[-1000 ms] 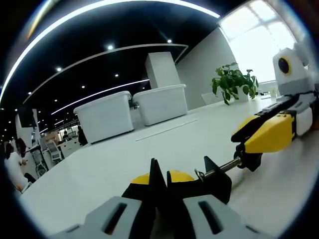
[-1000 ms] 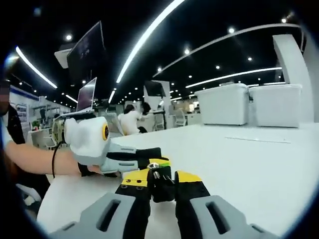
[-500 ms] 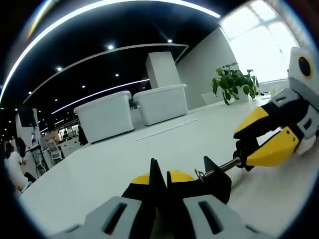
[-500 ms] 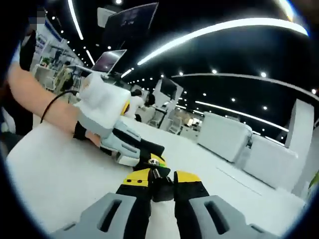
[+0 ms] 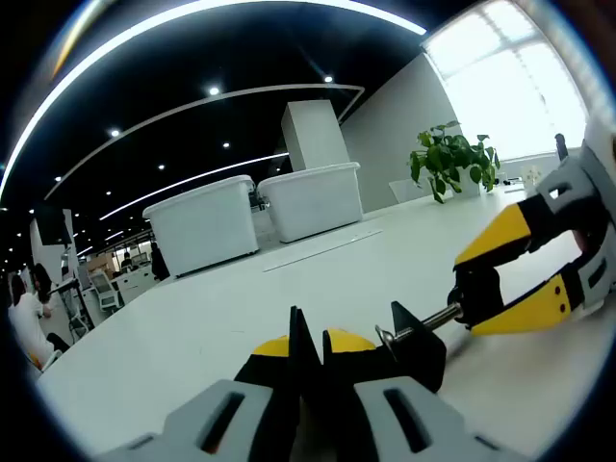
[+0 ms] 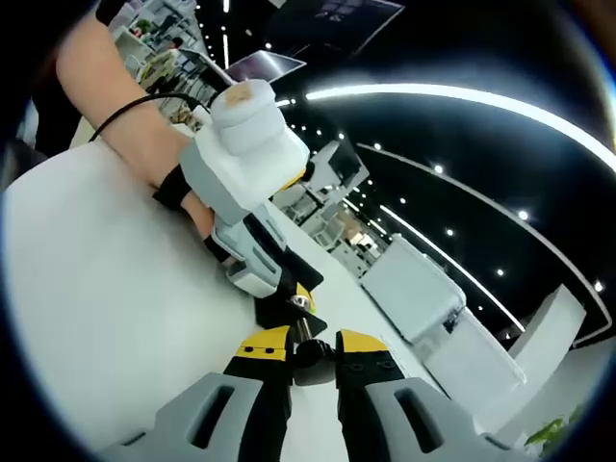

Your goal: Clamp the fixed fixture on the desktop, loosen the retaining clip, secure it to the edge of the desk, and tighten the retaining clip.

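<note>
The white tabletop [image 5: 289,289] stretched wide under both grippers, carrying two white lidded bins [image 5: 255,217] and a potted plant [image 5: 452,159] well beyond them.

In the right gripper view, a person's forearm [image 6: 115,106] reached in from the upper left, its hand wrapped around the white body of the left gripper [image 6: 279,298], which lay low and slanted down across the tabletop toward the camera. In the left gripper view, the right gripper [image 5: 486,294] came in from the right edge, rolled onto its side so that its yellow-tipped jaws sat one above the other.

The left gripper [image 5: 310,348] had its jaws pressed almost together on the black body of the fixed fixture [image 5: 409,346], which rested on the tabletop just ahead of them. The right gripper's [image 6: 313,346] jaws stood narrowly parted and pinched the black knob [image 5: 478,294] at the end of the fixture's silver screw rod [image 5: 423,325]. The rod ran from the black body out to that knob, so the two grippers met nose to nose with the fixture between them.

Well apart from the grippers, seated people [image 5: 24,322] and desks showed at the far left of the room under long ceiling light strips [image 5: 192,19].
</note>
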`<state>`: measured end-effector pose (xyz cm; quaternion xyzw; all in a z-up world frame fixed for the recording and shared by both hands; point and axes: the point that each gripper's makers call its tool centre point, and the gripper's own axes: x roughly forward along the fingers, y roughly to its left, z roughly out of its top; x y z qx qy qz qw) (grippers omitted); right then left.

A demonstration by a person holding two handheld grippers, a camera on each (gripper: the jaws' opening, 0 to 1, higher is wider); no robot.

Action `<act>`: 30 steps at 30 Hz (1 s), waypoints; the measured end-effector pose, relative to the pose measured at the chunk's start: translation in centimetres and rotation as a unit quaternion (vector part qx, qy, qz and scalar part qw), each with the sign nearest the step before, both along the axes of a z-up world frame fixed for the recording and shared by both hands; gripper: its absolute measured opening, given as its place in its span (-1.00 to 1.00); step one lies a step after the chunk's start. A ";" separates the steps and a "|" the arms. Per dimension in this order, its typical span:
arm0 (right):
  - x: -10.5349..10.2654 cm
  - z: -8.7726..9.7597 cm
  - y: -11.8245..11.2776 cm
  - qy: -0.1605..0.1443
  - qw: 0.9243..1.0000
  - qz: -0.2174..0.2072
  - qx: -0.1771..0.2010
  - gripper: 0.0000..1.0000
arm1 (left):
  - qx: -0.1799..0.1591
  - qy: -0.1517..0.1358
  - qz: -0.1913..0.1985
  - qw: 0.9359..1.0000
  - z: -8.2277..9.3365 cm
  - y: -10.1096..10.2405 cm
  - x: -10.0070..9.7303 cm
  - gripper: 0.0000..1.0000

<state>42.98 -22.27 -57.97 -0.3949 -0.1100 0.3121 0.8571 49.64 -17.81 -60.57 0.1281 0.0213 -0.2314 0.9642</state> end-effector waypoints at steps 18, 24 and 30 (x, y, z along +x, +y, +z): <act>0.6 1.2 -2.6 0.245 0.915 0.031 0.320 -0.31 | 0.002 -0.002 -0.003 1.000 0.0 -0.1 0.0 -0.82; 0.9 1.1 -2.9 0.261 0.902 0.025 0.343 -0.49 | 0.002 -0.002 -0.004 1.000 0.0 -0.2 0.0 -0.82; 1.1 0.5 -2.6 0.279 0.898 0.022 0.339 -0.57 | 0.002 -0.002 -0.004 1.000 0.0 -0.1 0.0 -0.82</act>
